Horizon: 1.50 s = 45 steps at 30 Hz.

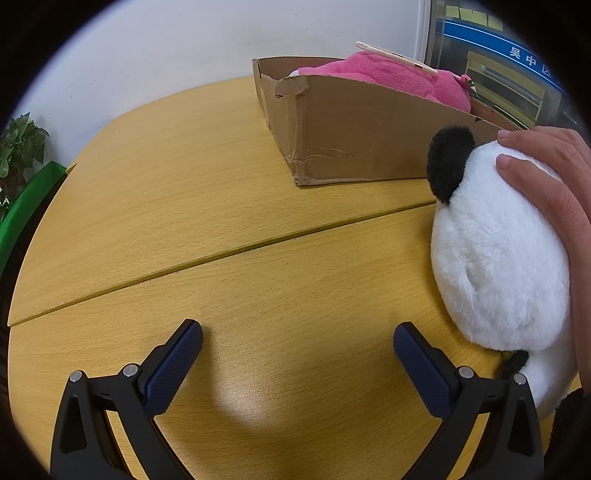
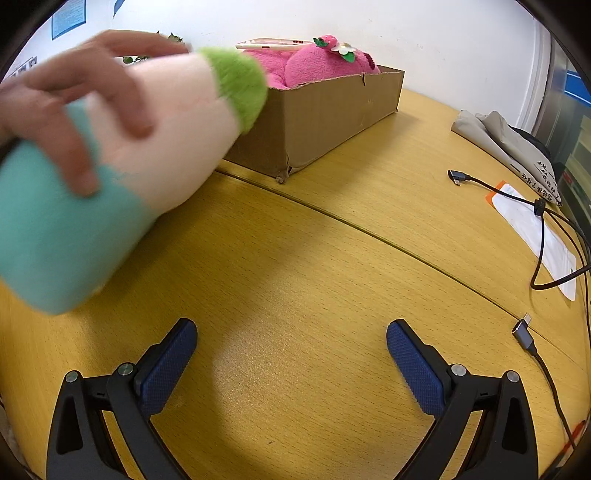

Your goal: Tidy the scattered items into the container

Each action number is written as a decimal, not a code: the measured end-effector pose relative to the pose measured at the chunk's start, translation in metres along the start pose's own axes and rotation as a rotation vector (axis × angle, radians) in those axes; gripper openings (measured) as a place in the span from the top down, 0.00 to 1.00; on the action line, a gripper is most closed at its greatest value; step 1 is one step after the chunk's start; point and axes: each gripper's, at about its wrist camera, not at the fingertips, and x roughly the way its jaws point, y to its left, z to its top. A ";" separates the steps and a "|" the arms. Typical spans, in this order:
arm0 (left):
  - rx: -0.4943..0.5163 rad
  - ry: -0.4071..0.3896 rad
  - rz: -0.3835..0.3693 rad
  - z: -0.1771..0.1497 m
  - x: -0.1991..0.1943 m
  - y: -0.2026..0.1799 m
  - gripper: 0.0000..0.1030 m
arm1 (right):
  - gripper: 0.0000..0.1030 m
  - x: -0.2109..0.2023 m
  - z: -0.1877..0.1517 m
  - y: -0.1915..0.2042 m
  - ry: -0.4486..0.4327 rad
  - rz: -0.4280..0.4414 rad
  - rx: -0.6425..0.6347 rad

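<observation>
Currently my left gripper and right gripper both spread, empty. Panda plush on table, near cardboard box, bare hand on it. Soft, light; I'd pinch 1 ear.

This is looking like an office or meeting room. A pale wood-laminate tabletop, made of curved sections meeting along seams, is filling both views, the sort used for conference tables. Plain white walls are standing behind it, and a glass panel with a blue sign strip bearing Chinese characters is showing at the right of the left wrist view. Printed notices are hanging on the wall, a potted plant is sitting in a corner, and charging cables are lying across the table edge.
</observation>
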 end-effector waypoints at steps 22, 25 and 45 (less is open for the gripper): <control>0.000 0.002 -0.002 0.003 0.001 0.001 0.00 | 0.00 0.000 0.000 0.000 -0.001 0.000 0.000; 0.000 0.002 -0.002 0.003 0.001 0.000 0.00 | 0.00 0.000 0.000 0.000 -0.001 0.000 0.000; -0.001 0.001 -0.002 0.003 0.002 0.002 0.00 | 0.00 0.000 0.000 0.001 -0.001 0.000 0.002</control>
